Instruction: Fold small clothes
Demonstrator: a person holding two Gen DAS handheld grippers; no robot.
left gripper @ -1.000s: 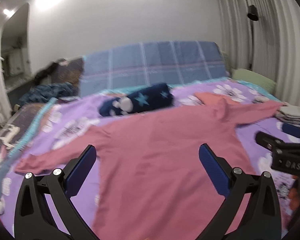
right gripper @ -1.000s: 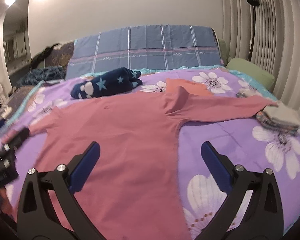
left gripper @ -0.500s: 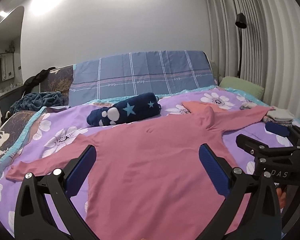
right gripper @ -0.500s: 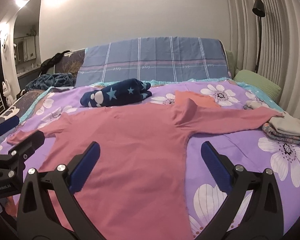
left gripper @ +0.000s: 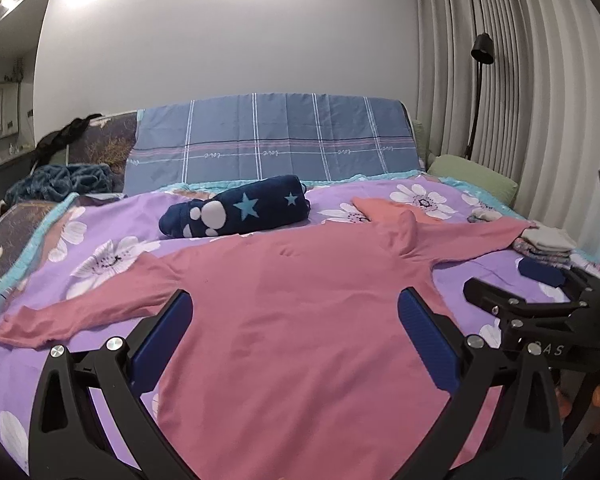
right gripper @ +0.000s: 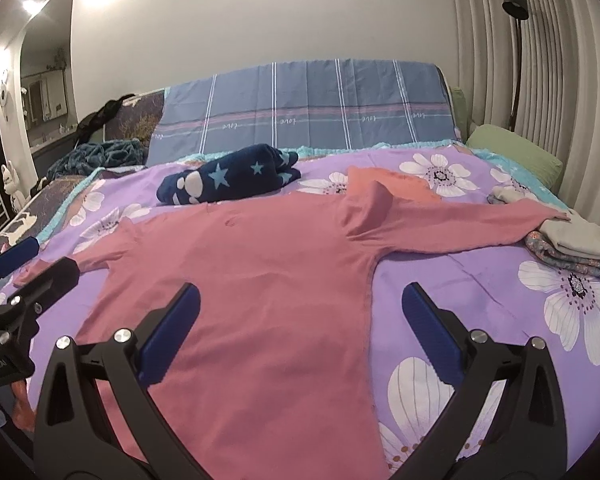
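A pink long-sleeved turtleneck shirt [left gripper: 300, 312] lies spread flat on the purple flowered bedspread [left gripper: 100, 256], sleeves out to both sides; it also shows in the right wrist view [right gripper: 260, 280]. My left gripper [left gripper: 296, 340] is open and empty above the shirt's body. My right gripper [right gripper: 300, 332] is open and empty above the shirt's right side seam. The right gripper also shows at the right edge of the left wrist view [left gripper: 536, 292]. The left gripper shows at the left edge of the right wrist view [right gripper: 24, 272].
A rolled navy star-print blanket [left gripper: 236, 212] lies beyond the shirt. A small stack of folded clothes [right gripper: 572, 244] sits under the right sleeve's cuff. A blue plaid pillow [left gripper: 276, 144], a green pillow [right gripper: 516, 152] and a floor lamp [right gripper: 516, 40] stand at the back.
Both grippers have lifted and steadied, so more wall and headboard show. The shirt has not moved. Both jaws stay open.
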